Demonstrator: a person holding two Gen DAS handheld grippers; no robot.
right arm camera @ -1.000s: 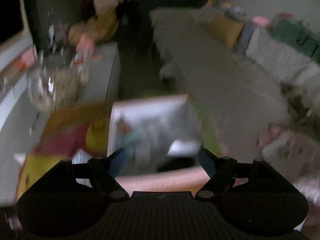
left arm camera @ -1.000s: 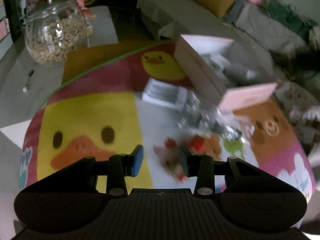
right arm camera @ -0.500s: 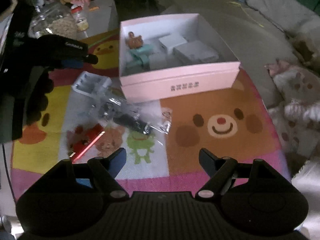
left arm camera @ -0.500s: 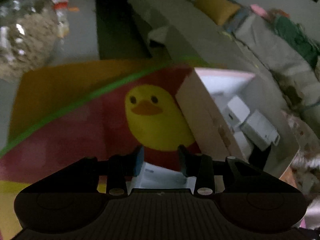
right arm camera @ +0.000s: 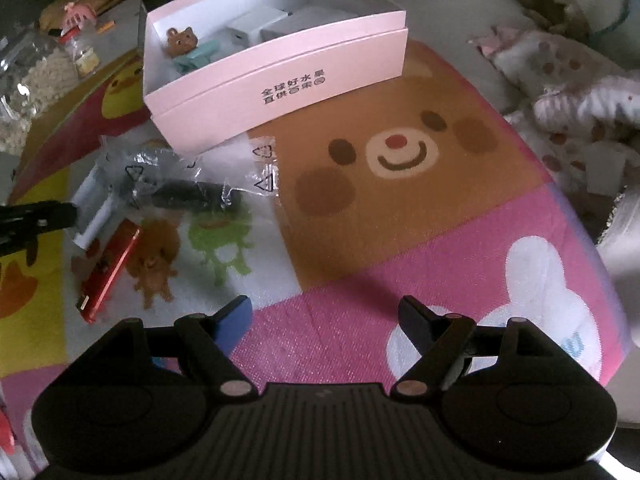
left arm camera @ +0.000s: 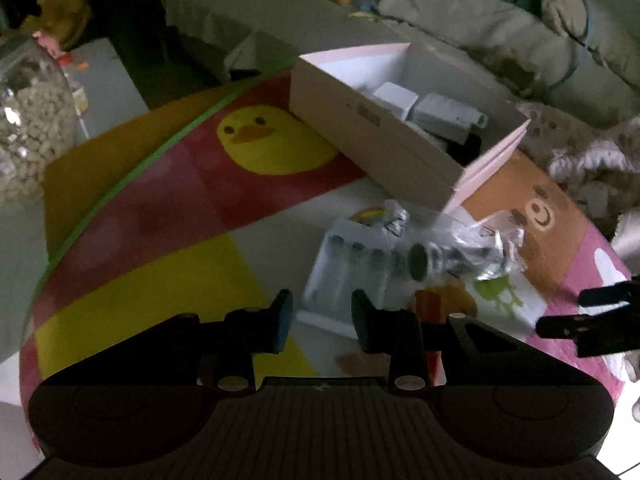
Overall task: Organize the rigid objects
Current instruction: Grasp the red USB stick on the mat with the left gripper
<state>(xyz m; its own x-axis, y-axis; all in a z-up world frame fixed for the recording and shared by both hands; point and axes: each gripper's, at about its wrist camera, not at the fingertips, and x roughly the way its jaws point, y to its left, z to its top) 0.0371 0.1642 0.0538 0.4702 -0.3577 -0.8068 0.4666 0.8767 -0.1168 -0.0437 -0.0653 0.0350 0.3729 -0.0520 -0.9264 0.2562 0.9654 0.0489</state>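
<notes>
Reaching with the parted left claw [left arm camera: 322, 316], the white tray [left arm camera: 344, 276] may be pinched together with the crinkled bag [left arm camera: 476, 248]; the right claw [right arm camera: 326, 318] is held wide open.

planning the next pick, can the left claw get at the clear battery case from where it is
Probably yes: the left claw is open, and the clear battery case lies just ahead on the mat. Only the crinkled plastic bag overlaps its far end.

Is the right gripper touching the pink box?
Apart. The right wrist view shows the open right gripper over the pink part of the mat, with the bear picture lying between it and the pink box.
</notes>
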